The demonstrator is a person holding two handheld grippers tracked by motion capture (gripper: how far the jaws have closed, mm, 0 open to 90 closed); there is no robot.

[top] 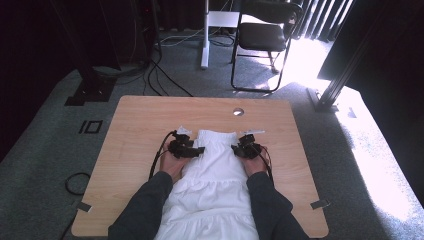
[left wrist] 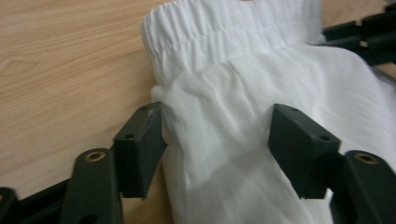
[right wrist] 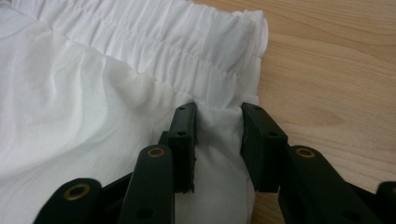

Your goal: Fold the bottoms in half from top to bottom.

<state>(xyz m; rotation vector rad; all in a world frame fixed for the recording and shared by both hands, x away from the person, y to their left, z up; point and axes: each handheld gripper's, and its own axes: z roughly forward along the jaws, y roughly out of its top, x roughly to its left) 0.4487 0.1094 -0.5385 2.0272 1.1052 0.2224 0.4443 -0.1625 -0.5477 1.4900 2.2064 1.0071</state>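
Note:
A white gathered skirt lies on the wooden table, its elastic waistband toward the far side and its hem hanging over the near edge. My left gripper rests at the skirt's left side just below the waistband. Its jaws stand wide apart, with flat cloth lying between the left gripper's pads, unpinched. My right gripper is at the skirt's right side. The right gripper's jaws stand close together, pinching a fold of the skirt under the waistband.
A round cable hole sits in the table beyond the skirt. The right gripper shows at the far edge of the left gripper view. A black chair and cables are on the carpet around the table.

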